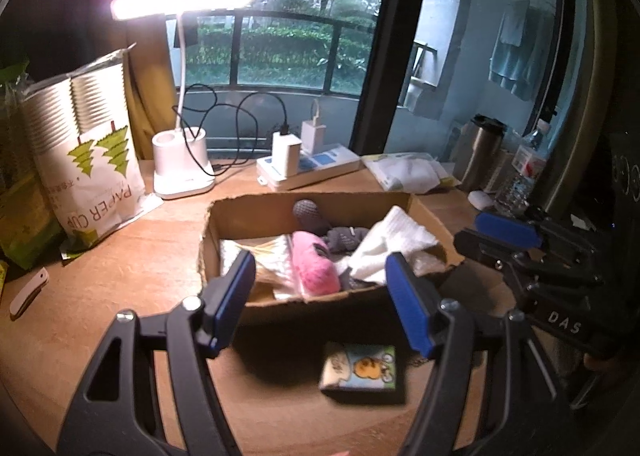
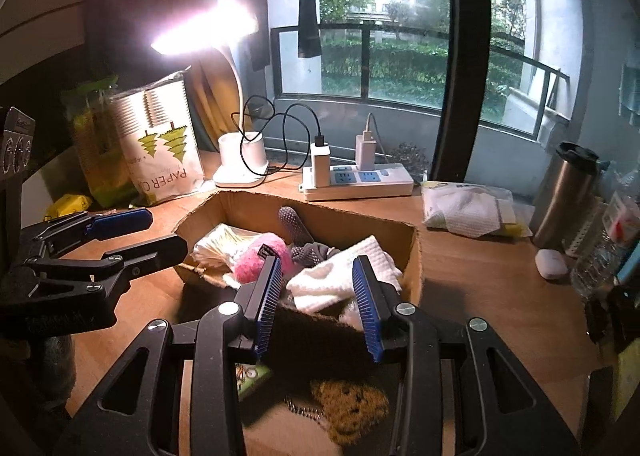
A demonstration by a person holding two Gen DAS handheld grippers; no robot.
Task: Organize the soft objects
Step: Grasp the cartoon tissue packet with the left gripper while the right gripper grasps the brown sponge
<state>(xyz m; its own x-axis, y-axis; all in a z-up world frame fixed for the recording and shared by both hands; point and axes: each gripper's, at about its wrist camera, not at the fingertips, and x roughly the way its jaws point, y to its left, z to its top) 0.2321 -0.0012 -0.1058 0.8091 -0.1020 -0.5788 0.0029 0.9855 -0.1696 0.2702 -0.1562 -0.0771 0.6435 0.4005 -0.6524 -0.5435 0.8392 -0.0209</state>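
Note:
An open cardboard box [image 1: 224,215] [image 2: 412,252] on the wooden desk holds a pink fluffy item [image 1: 316,268] [image 2: 256,260], a folded white cloth [image 1: 392,244] [image 2: 340,276], grey knitted pieces [image 1: 344,238] [image 2: 294,221] and a bagged white item [image 1: 272,260]. In front of the box lie a small cartoon-printed packet [image 1: 362,372] [image 2: 250,376] and a yellow knitted bear charm [image 2: 350,406]. My left gripper [image 1: 322,304] is open and empty above the box's near wall. My right gripper [image 2: 318,304] is open and empty over the box's near edge; it also shows in the left wrist view [image 1: 496,232].
A lit desk lamp [image 1: 182,171] [image 2: 240,167], a paper-cup bag [image 1: 84,151] [image 2: 160,143] and a power strip with chargers [image 1: 308,167] [image 2: 356,177] stand behind the box. A tissue pack [image 2: 464,211], steel tumbler [image 2: 564,199], white earbud case [image 2: 552,264] and water bottle [image 2: 604,252] sit right.

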